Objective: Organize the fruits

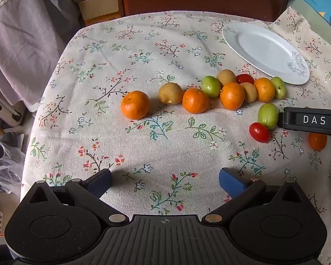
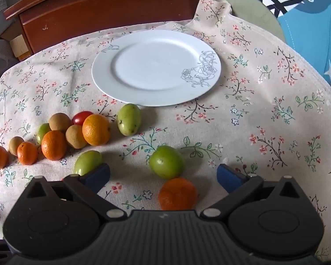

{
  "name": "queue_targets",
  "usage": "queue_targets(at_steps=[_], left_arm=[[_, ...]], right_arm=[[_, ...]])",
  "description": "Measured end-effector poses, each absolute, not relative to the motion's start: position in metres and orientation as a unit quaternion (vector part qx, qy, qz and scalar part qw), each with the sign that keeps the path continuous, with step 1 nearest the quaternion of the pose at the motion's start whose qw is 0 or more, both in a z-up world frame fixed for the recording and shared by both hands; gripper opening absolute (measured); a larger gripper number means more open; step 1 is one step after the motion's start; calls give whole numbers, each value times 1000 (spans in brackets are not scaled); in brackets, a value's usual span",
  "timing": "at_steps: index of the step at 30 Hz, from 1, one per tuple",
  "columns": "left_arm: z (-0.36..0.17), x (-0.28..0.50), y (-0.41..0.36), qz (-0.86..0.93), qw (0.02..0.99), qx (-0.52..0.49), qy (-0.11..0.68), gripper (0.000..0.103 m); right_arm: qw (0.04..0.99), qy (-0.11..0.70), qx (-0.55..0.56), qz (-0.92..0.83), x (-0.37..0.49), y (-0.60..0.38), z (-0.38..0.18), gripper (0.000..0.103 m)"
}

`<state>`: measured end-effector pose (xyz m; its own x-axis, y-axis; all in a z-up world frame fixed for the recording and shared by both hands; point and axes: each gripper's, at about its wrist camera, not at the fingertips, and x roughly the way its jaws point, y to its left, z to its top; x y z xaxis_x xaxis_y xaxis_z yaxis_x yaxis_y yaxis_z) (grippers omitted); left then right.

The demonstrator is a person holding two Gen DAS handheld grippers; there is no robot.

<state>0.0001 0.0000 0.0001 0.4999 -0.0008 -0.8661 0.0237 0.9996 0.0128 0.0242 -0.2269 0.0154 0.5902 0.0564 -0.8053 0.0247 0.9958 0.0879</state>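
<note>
A white plate with a grey rose print lies bare at the back of the floral cloth; it also shows in the left wrist view. Several small oranges, green fruits, brown fruits and cherry tomatoes lie in a loose row before it. My right gripper is open and empty, with a green fruit and an orange lying between its blue pads. Another green fruit touches its left pad. My left gripper is open and empty over bare cloth, short of an orange.
The right gripper's black body reaches in at the right of the left wrist view, beside a green fruit and a tomato. A wooden cabinet stands behind the table. The table edge drops off at the left.
</note>
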Motion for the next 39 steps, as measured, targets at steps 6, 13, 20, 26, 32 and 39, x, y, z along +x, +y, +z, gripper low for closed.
queue_targets(at_steps=[6,13,20,26,32,39], left_arm=[[0,-2,0,-12,866,14,501,103],[5,-7,15,-5,867,-13,498,103],[26,-26,21,10,877,-20,481,103],[33,-43,10,-1,877,-13,481,103],[41,-52,-6,-13,877,3,480,103],[42,-52,-12,-12,873,16,487,103]], right_arm=[[898,438,29,28,16,-225,37,102],[917,397,51,7,-7,-249,71,102],[920,373,115,-34,-61,-291,84,102],[915,378,115,-75,-92,-287,77,102],[892,446,58,-57,-87,-264,66,102],[879,470,52,-61,-82,-255,60,102]])
